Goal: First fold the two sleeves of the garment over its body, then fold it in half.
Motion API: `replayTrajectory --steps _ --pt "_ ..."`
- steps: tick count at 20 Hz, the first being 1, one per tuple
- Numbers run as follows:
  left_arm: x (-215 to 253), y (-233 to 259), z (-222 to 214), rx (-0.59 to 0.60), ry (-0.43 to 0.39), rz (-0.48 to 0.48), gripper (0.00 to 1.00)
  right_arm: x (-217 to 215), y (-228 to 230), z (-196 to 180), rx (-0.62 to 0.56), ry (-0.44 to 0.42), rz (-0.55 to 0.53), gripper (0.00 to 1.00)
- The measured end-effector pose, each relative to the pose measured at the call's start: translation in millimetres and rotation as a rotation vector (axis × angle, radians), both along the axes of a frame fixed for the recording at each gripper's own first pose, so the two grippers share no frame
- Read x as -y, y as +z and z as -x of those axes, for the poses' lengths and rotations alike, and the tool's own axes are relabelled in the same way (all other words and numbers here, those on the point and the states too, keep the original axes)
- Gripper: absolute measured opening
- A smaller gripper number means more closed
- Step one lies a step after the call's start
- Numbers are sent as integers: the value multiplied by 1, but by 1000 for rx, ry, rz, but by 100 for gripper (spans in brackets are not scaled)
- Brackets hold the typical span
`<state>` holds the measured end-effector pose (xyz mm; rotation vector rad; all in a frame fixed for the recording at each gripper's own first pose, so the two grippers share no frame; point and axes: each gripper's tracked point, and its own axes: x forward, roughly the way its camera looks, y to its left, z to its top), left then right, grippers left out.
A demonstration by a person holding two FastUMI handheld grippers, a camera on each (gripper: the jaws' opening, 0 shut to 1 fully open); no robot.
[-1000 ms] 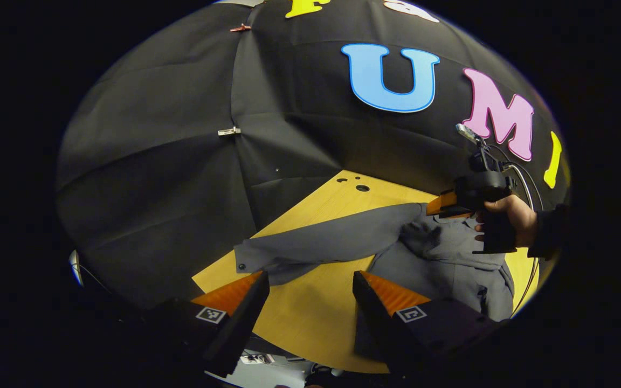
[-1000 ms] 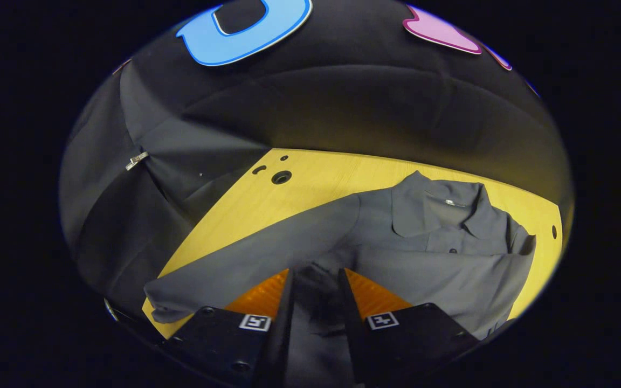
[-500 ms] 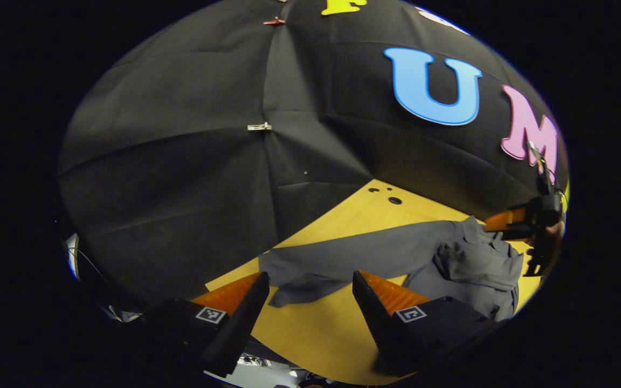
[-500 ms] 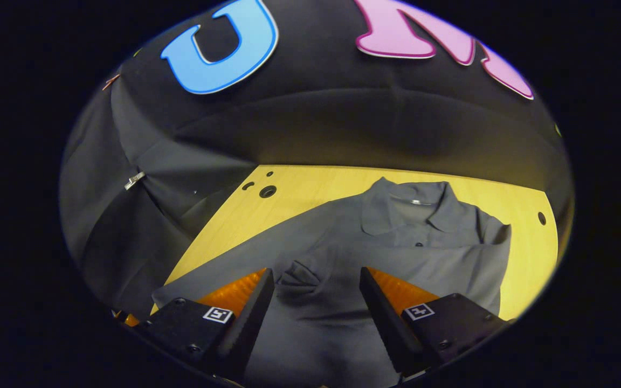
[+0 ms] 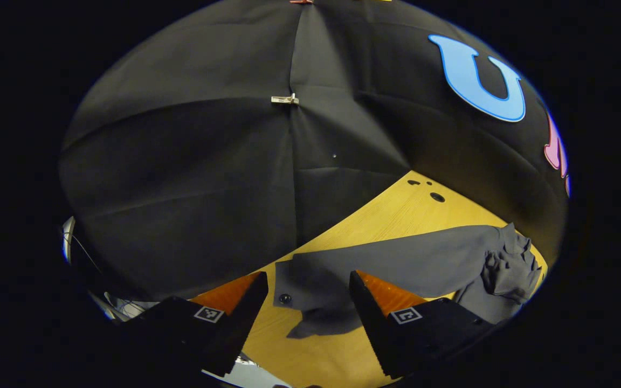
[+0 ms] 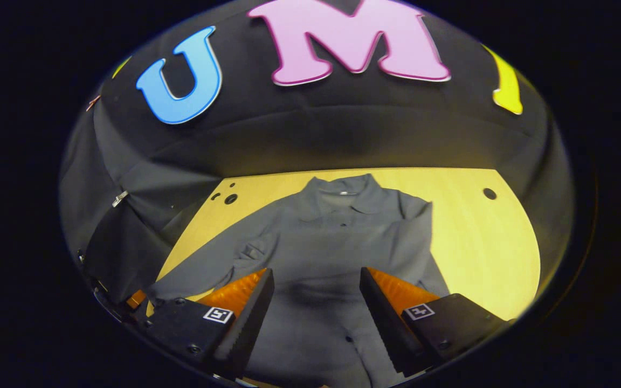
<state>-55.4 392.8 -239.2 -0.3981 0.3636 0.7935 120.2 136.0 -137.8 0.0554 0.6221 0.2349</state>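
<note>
Grey collared shirt (image 6: 337,242): lay flat on the wooden table (image 6: 483,242), collar toward the booth wall. One sleeve (image 5: 397,261) stretched out to the table's edge, cuff between the spread fingers of the left gripper (image 5: 305,302). Right gripper (image 6: 316,302): fingers spread, holding nothing, above the shirt's body. Bare tabletop lay beside the other shoulder.

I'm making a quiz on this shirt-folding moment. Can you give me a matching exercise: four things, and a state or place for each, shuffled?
Things:
1. left gripper
2. right gripper
3. outstretched sleeve
4. folded sleeve

States:
A. laid over the shirt's body
B. open, above the shirt's front
C. flat on the wooden table, unfolded
D. open, at the cuff

Pairs: 1-D, 2-B, 3-C, 4-A
</note>
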Motion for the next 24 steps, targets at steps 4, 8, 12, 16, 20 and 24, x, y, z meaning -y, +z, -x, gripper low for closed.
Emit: replayTrajectory --steps 4,8,12,16,20,24 --pt "-11 -22 -22 -54 -18 17 96 53 4 24 8 -107 12 99" --pt "-14 -45 -34 -109 -16 59 96 87 -5 48 -16 -198 7 99" --pt "-13 -62 -40 -173 -9 85 95 105 -10 68 -28 -272 -12 99" --pt "-5 -62 -49 -171 -37 68 76 125 -19 93 -25 -310 -28 99" --pt "4 -59 -66 -171 -125 30 24 139 -27 111 -29 -345 -43 99" --pt "6 -45 -69 -172 -164 14 6 156 -39 119 -44 -361 -60 99"
